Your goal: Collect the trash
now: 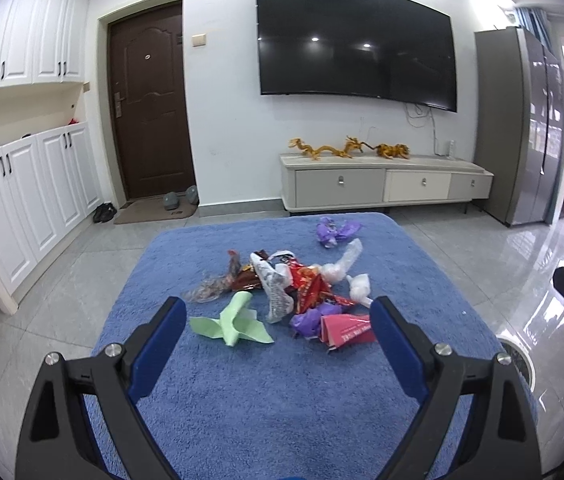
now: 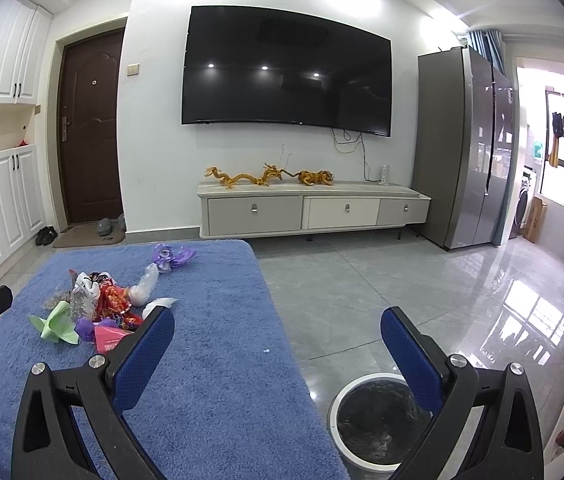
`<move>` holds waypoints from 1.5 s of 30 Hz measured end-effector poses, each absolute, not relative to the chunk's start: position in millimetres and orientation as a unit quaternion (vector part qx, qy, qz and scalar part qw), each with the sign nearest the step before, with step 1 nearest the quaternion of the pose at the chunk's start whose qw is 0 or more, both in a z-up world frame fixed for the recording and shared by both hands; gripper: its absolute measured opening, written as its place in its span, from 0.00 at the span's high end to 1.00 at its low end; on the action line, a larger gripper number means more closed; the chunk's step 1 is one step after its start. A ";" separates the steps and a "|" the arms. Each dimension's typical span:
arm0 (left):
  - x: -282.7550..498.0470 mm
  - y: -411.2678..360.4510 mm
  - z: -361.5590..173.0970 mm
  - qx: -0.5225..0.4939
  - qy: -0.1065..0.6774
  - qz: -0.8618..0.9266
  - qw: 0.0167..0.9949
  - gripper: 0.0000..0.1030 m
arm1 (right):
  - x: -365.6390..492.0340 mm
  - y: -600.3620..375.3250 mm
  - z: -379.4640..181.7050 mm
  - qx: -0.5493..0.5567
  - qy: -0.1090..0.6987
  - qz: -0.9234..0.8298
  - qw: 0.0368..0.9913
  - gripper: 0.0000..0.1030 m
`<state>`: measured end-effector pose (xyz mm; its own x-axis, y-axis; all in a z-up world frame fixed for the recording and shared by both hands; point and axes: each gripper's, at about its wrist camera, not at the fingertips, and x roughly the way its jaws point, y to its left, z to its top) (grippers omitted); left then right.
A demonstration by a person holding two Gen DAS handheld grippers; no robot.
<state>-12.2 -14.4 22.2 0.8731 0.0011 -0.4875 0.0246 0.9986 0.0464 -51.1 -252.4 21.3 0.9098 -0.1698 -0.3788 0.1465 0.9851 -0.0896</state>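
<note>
A pile of trash lies on a blue fuzzy mat (image 1: 266, 400) (image 2: 210, 380): a green paper (image 1: 234, 322) (image 2: 56, 326), a pink wrapper (image 1: 347, 330) (image 2: 108, 338), a red foil wrapper (image 1: 313, 286) (image 2: 114, 300), a clear plastic bag (image 1: 341, 264) (image 2: 144, 286) and a purple crumpled piece (image 1: 335, 230) (image 2: 170, 256) farther back. My left gripper (image 1: 278, 312) is open just short of the pile, nothing between its fingers. My right gripper (image 2: 278, 320) is open over the mat's right edge. A round white-rimmed bin (image 2: 377, 420) with a black liner stands on the floor below its right finger.
Grey tiled floor (image 2: 361, 288) surrounds the mat. A low TV cabinet (image 2: 313, 210) with golden figurines stands against the far wall under a wall-mounted TV. White cupboards (image 1: 30, 200) and a brown door are at left; a grey fridge (image 2: 461, 152) is at right.
</note>
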 end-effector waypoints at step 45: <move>4.9 20.2 18.5 -0.010 0.244 -0.004 0.970 0.10 | -57.7 -264.8 24.8 -0.019 0.189 -0.108 0.976 0.00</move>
<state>4.9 20.2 18.5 0.8805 -0.0131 -0.4738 0.0031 0.9998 -0.0220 -57.7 -264.8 24.8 0.9051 -0.2183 -0.3648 0.2036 0.9759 -0.0788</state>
